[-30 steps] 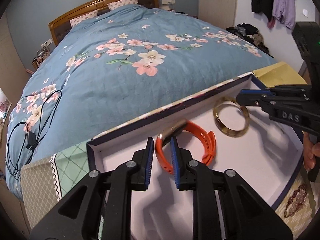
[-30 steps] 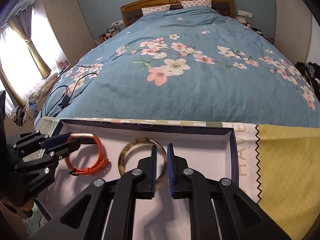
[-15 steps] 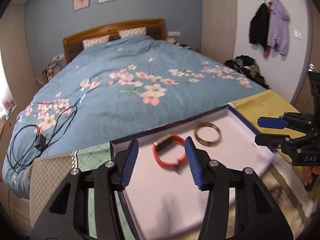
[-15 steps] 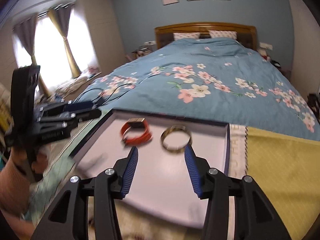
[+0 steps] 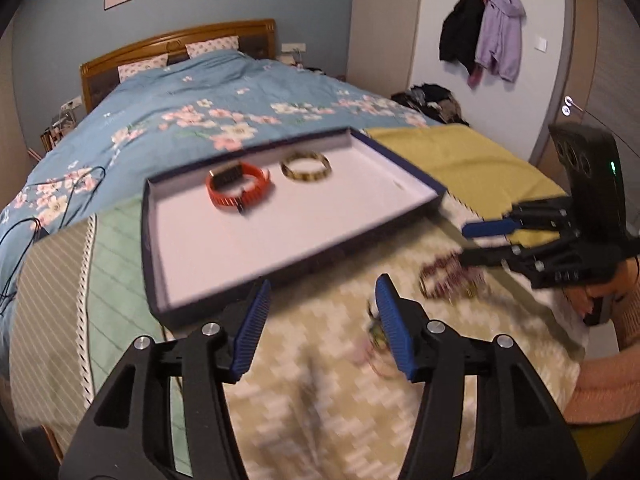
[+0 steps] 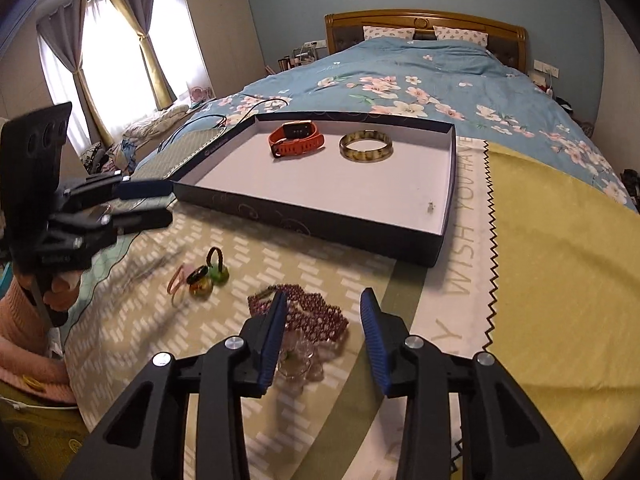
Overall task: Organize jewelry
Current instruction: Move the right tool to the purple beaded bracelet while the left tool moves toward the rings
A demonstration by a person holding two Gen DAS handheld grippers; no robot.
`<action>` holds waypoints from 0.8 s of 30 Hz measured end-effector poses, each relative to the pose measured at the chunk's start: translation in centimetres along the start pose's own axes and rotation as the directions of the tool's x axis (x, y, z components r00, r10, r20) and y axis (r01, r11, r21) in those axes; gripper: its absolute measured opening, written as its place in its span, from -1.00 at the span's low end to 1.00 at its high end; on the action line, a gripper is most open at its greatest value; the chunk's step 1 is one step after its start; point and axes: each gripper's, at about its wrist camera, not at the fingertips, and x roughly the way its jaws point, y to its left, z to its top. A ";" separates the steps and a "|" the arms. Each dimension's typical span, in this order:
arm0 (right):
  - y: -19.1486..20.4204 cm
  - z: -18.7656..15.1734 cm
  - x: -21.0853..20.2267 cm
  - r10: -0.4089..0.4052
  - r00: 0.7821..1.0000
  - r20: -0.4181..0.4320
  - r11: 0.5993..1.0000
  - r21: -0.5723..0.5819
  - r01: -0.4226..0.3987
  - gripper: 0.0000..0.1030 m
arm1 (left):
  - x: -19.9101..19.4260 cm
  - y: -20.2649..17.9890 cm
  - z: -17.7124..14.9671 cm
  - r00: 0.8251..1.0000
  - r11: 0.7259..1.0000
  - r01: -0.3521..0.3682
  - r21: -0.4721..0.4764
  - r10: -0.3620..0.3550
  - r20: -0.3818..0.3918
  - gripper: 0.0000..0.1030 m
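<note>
Shallow navy tray point(image 6: 436, 236) on bed: orange smartwatch point(image 6: 297, 139) beside amber bangle point(image 6: 366, 146), apart. On blanket near tray: purple bead bracelet point(image 6: 316, 316), small rings and hair ties point(image 6: 202, 276). Left hand-held gripper point(image 5: 322, 320): spread, just been opening, nothing between. Right hand-held gripper point(image 6: 323, 338): spread, just been closing, over bead bracelet, not pinching.

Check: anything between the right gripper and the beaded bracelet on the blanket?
Nothing visible. The right gripper is open, with the beaded bracelet lying right under its fingertips. Clear glassy pieces lie against the bracelet's near side; the rings sit off to the left.
</note>
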 end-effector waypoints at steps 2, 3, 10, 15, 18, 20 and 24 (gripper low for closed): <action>0.5 0.1 0.1 -0.009 1.000 -0.003 1.000 -0.023 0.009 -0.29 | 0.1 -0.6 -1.0 1.000 1.000 0.001 0.005 -0.001 -0.015 0.04; 1.0 0.1 0.3 -0.013 1.000 -0.010 0.999 -0.049 0.013 -0.29 | 0.1 -0.7 -1.2 1.000 1.000 0.006 0.005 -0.005 -0.020 0.04; 3.1 -0.5 0.9 -0.029 0.998 -0.049 0.987 -0.157 0.021 -0.28 | 0.2 -1.8 -2.6 0.999 0.999 0.029 0.021 -0.028 -0.045 0.04; 3.3 -0.9 0.6 -0.030 0.999 -0.042 0.987 -0.157 0.023 -0.36 | 0.2 -1.9 -2.7 0.998 0.999 0.043 0.017 -0.042 -0.047 0.04; 3.1 -0.8 0.1 -0.030 0.999 -0.029 0.988 -0.151 0.025 -0.40 | 0.2 -1.8 -2.7 0.998 0.999 0.046 0.010 -0.046 -0.043 0.05; 3.2 -0.7 0.1 -0.031 0.999 -0.024 0.987 -0.156 0.027 -0.53 | 0.2 -1.7 -2.6 0.998 0.999 0.046 0.005 -0.045 -0.042 0.04; 3.6 -0.7 0.3 -0.039 0.999 -0.028 0.982 -0.184 0.034 -0.59 | 0.2 -1.5 -2.6 0.998 0.999 0.047 0.000 -0.047 -0.039 0.04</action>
